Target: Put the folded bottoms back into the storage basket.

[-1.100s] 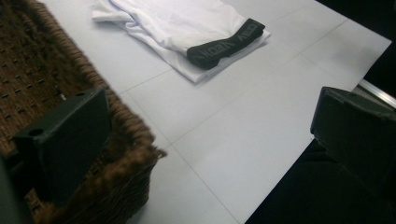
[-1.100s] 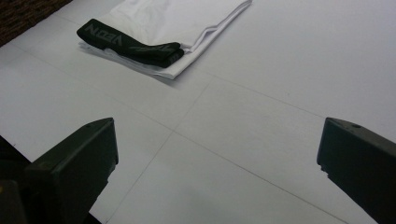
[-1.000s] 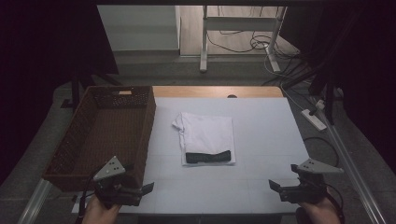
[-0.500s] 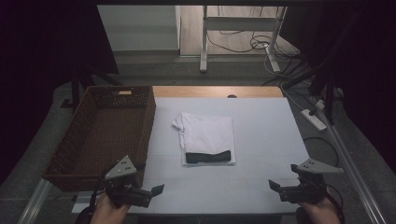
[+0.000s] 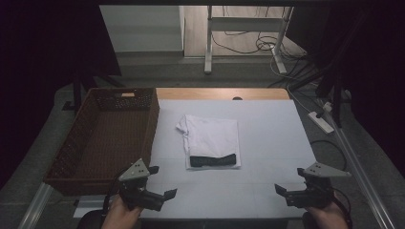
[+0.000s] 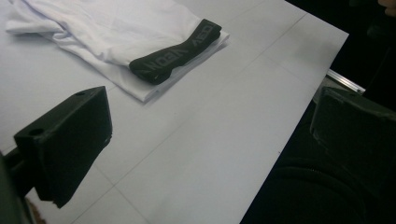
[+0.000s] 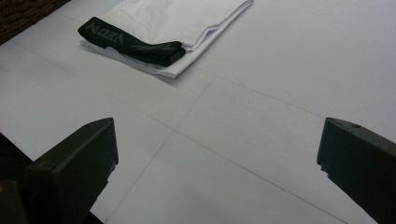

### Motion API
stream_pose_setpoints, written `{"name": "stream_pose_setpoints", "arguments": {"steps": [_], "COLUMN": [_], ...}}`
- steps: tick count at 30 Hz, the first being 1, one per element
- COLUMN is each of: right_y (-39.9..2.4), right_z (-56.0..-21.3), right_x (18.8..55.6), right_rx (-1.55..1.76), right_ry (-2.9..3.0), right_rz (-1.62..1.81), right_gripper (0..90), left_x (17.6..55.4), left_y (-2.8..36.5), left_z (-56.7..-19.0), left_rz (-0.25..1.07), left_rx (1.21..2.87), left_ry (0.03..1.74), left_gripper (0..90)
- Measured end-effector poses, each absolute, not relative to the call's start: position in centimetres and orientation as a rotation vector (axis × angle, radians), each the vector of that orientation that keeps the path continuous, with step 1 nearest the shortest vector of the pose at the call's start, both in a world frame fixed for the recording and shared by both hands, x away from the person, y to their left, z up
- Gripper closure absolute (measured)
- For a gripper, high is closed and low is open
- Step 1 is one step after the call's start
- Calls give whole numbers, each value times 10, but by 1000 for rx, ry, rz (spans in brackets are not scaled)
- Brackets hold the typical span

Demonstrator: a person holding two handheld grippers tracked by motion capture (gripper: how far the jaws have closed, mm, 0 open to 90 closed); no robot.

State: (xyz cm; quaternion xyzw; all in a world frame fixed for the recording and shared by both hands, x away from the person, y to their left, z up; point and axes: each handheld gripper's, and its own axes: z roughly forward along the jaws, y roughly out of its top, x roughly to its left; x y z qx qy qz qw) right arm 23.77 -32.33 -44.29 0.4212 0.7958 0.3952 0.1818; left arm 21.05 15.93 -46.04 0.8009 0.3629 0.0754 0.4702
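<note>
A folded white garment (image 5: 210, 136) lies in the middle of the white table (image 5: 272, 138), with a black lettered band (image 5: 213, 160) across its near end. My left gripper (image 5: 162, 182) is at the front edge, left of the garment, open with nothing between its jaws. In the left gripper view the garment (image 6: 116, 32) and its band (image 6: 177, 51) lie ahead, apart from the left gripper (image 6: 210, 140). My right gripper (image 5: 287, 183) stands open at the front right. The right gripper view has the band (image 7: 130, 42) and garment (image 7: 182, 18) well beyond the right gripper (image 7: 217, 163).
A brown wicker basket (image 5: 105, 138) with nothing in it stands along the table's left side. A wooden strip (image 5: 222, 93) runs along the table's far edge. Past the table, cables and a stand's legs (image 5: 248, 45) are on the floor. A power strip (image 5: 323, 121) lies at the right.
My left gripper has moved right along the front edge, from in front of the basket toward the white table top. The right gripper and the garment have stayed put.
</note>
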Motion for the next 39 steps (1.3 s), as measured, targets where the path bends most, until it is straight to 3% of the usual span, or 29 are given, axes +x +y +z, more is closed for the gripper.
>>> {"name": "stream_pose_setpoints", "arguments": {"steps": [39], "right_y": [-323], "right_z": [-443], "right_x": [238], "right_rx": [1181], "right_ry": [2256], "right_rz": [1109], "right_gripper": [0], "left_x": [272], "left_y": [110], "left_z": [-481], "left_rz": [136], "left_rx": [2127], "left_ry": [856], "left_gripper": [4]}}
